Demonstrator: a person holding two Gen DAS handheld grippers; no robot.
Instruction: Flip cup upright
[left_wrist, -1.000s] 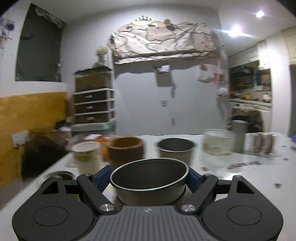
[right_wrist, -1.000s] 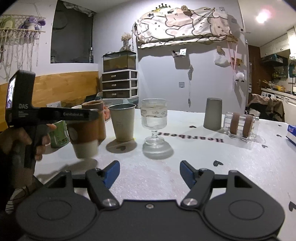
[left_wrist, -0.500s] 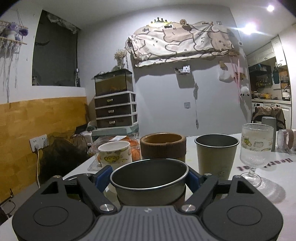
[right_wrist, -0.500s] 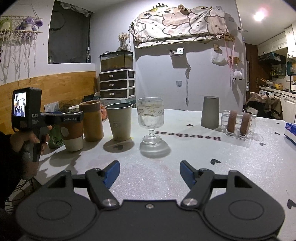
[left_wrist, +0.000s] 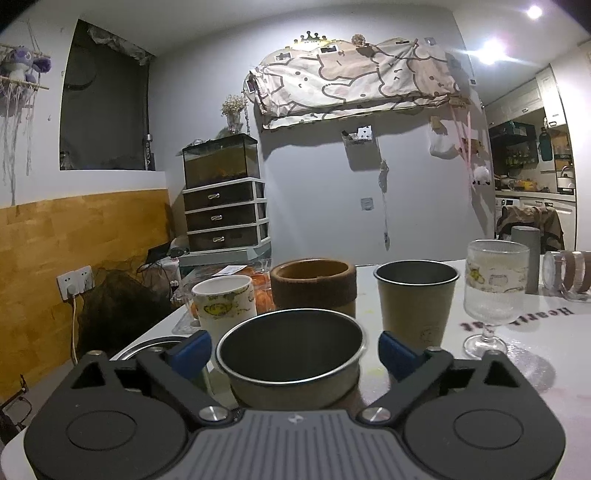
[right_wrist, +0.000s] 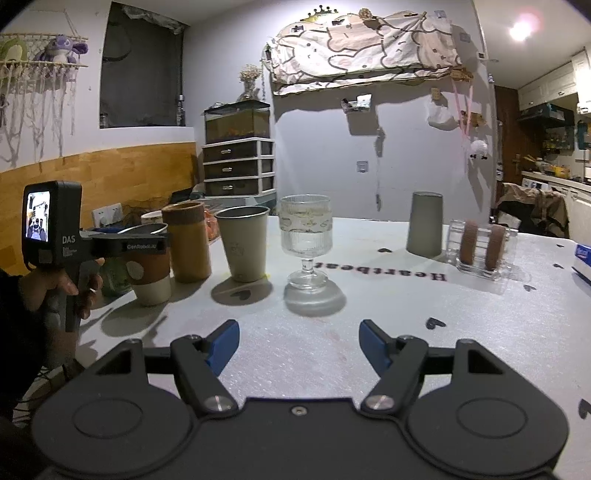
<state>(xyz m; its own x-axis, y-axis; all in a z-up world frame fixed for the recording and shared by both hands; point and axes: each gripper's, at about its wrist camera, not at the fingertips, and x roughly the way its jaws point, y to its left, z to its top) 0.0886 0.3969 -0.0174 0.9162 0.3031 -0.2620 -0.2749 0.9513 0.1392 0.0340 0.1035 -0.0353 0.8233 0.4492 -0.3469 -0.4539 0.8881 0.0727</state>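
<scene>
Left gripper (left_wrist: 290, 350), jaws parted just clear of the upright cup (left_wrist: 291, 363) standing between them on the table (left_wrist: 517, 369), mouth up; right gripper (right_wrist: 299, 341) open, empty, farther off.

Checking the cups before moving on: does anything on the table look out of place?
Yes: the grey cup at the back, beside the coaster holder, stands mouth down, while the other cups stand upright.
</scene>
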